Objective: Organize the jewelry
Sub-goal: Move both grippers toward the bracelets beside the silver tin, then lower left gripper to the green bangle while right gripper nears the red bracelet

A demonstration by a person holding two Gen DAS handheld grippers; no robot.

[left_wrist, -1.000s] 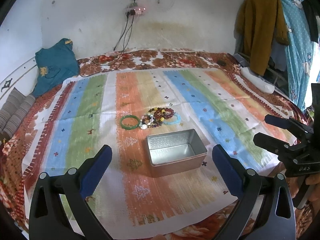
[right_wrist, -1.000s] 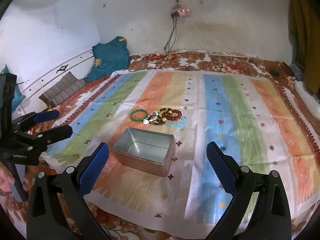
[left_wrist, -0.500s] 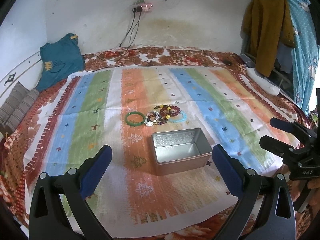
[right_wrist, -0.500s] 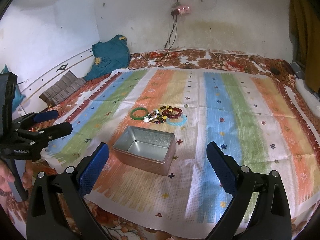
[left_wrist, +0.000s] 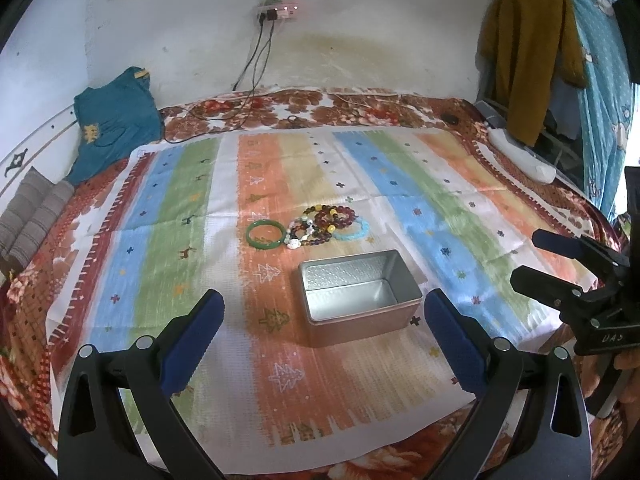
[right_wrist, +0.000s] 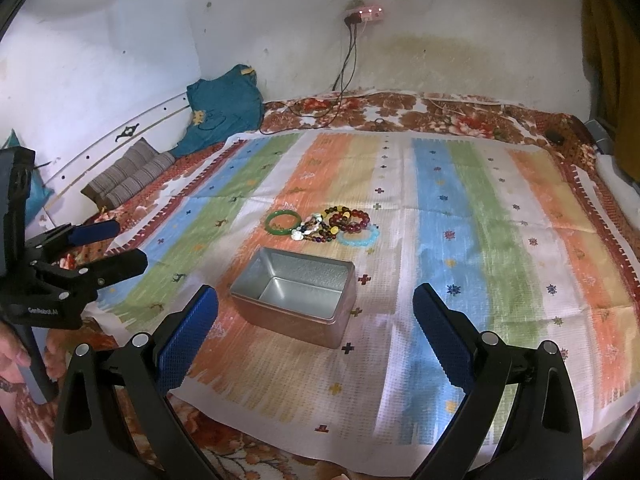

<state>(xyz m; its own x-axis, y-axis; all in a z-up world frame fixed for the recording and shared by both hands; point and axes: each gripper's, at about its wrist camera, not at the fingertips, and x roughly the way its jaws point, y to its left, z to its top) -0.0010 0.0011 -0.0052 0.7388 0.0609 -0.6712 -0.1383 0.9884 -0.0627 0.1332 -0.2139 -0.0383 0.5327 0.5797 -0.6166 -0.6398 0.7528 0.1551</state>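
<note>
We're basically at the start: nothing's in the metal tin [left_wrist: 360, 300] yet. Going left to right, our left gripper [left_wrist: 324, 330] hovers wide open and empty, the bracelets [left_wrist: 320, 226] sit just behind the tin, and our right gripper [right_wrist: 316, 326] hangs equally open and empty. Probably next: reach over the tin and pinch one.

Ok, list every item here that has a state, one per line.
metal tin: open, empty, upright on the striped cloth
green bangle: flat on cloth, outside tin
beaded bracelets: piled together beyond tin
light blue bracelet: at pile's edge, outside tin
left gripper: open, empty
right gripper: open, empty
power strip: lights on
</note>
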